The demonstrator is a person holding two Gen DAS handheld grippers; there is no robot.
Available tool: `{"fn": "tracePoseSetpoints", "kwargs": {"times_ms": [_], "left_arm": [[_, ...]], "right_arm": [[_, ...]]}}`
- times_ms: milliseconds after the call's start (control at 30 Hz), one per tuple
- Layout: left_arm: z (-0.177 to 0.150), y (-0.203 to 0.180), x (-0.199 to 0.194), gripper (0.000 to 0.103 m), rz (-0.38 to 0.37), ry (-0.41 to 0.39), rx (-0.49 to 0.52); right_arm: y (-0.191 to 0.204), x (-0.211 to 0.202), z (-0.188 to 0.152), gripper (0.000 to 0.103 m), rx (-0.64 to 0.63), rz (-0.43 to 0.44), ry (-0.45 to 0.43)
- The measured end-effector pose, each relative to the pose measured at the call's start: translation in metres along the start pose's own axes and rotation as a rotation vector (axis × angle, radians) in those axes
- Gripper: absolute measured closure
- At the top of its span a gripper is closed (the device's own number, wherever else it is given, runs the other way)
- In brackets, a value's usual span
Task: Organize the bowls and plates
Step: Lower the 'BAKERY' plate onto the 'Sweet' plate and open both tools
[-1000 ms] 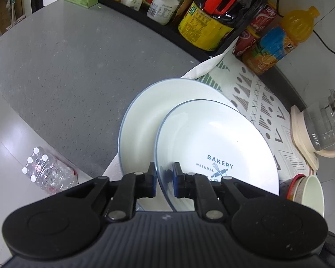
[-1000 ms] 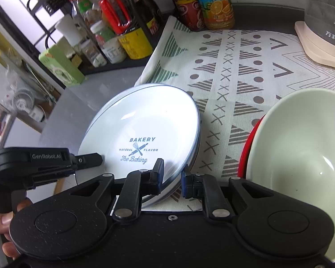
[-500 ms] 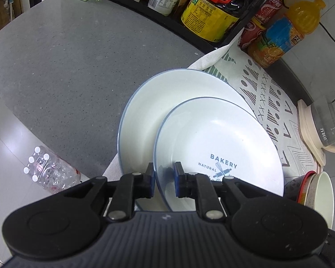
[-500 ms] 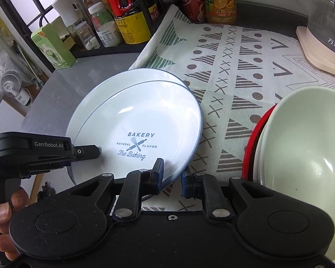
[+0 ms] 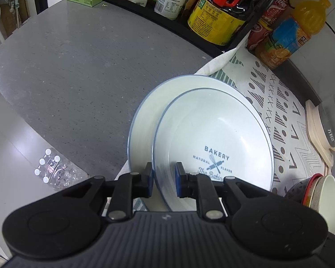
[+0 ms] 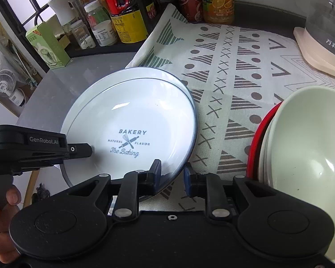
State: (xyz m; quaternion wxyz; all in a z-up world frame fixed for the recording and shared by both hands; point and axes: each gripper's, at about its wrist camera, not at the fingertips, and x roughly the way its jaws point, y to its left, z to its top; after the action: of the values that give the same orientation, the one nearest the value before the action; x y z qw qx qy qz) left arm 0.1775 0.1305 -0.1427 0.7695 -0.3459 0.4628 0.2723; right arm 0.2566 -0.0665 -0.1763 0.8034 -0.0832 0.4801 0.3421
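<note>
Where the fingers meet the rim: the left gripper point(image 5: 164, 179) straddles the near edge of the top plate point(image 5: 214, 138), jaws spread, blue pads clear of the rim on both sides.
Right gripper point(image 6: 172, 176): jaws apart, the same plate's rim running between the pads; contact cannot be told.
Plates: the top plate lies nested on a second plate point(image 5: 145, 116), offset so a crescent of the lower one shows.
Place: both sit at the cloth's point(image 6: 234, 67) left edge, overhanging onto the grey counter point(image 5: 78, 67).
Room: counter to the left; bottles point(image 5: 216, 17) behind; stacked bowls point(image 6: 306, 138) close on the right.
Look: white, thin blue rim, "BAKERY" print.
</note>
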Motion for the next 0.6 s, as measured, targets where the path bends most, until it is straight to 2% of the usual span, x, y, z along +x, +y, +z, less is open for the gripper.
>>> {"fn": "tracePoseSetpoints", "kwargs": {"times_ms": [133,400,500,533,567,600], "left_arm": [[0.000,0.000,-0.008,0.085,0.008,-0.020,0.006],[0.001,-0.007,-0.032,0.053,0.004,-0.075,0.028],[0.000,-0.011,-0.043,0.038,0.005,-0.098,0.032],[-0.001,-0.013,-0.046,0.030,0.010,-0.107,0.031],[-0.001,-0.014,-0.049,0.025,0.014,-0.116,0.030],[-0.002,-0.015,-0.053,0.023,0.019,-0.127,0.032]], "right_arm": [[-0.001,0.001,-0.001,0.077,0.017,0.009,0.001],[0.000,-0.010,-0.003,0.073,0.045,0.038,-0.011],[0.002,-0.023,-0.002,0.062,0.049,0.067,-0.043],[0.002,-0.028,-0.001,0.054,0.053,0.074,-0.056],[0.002,-0.034,0.000,0.050,0.054,0.082,-0.075],[0.001,-0.040,0.001,0.049,0.055,0.090,-0.092]]}}
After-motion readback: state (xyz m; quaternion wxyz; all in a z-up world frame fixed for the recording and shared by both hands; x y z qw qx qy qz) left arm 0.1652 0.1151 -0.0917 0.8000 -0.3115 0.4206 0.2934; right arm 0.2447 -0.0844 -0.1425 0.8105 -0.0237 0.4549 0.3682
